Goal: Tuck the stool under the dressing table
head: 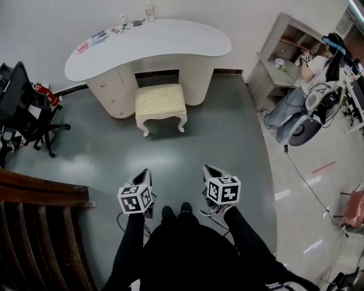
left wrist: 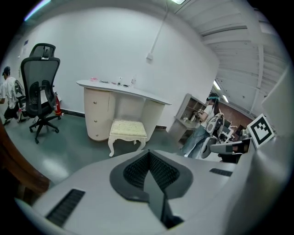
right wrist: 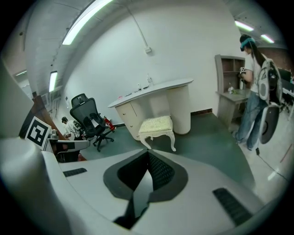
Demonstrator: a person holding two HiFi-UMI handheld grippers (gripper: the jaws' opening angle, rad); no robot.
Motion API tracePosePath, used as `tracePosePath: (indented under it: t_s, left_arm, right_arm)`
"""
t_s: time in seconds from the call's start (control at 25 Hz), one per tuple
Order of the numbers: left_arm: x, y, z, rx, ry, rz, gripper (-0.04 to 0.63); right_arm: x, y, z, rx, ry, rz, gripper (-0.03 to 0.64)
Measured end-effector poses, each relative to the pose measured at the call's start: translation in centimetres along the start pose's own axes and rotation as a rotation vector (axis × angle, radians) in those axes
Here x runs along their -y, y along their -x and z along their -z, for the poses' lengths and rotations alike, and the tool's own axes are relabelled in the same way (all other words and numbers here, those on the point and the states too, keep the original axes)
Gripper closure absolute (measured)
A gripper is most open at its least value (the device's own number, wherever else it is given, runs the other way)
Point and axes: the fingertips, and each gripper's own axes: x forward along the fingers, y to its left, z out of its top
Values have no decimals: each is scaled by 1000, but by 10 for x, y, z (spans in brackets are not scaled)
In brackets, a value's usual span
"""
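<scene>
A cream dressing table [head: 116, 85] stands against the wall, with a bottle [head: 149, 11] at the back of its curved tabletop [head: 170, 40]. The cream stool [head: 161, 101], cushioned and curve-legged, stands on the grey floor [head: 187, 148] just before the knee gap. The left tool [head: 146, 172] and right tool [head: 206, 169] are well back from it, jaws pressed together on nothing.

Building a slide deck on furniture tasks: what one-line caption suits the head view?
Left gripper and right gripper, both shut and empty, face the stool standing untucked before the dressing table.
</scene>
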Motion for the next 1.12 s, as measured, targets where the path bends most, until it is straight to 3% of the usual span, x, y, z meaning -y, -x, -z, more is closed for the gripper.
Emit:
tracePosePath:
  t_s: [0.24,0.48,0.8,1.12]
  left_arm:
    - [8,-15,-15,16,-6,-39,588]
    - [15,-28,-15,17,57,-49,588]
    - [17,-40,-24,0,-5,-68,588]
    - [-13,-60,-37,-3,10,-85,588]
  right_arm:
    - [31,-8,-7,-22,-20,26,612]
    - [45,-14,-10,-20,-22,28,612]
    - [60,-22,-16,-31,-17,40,612]
    - [55,-49,-32,-51,7,56,612]
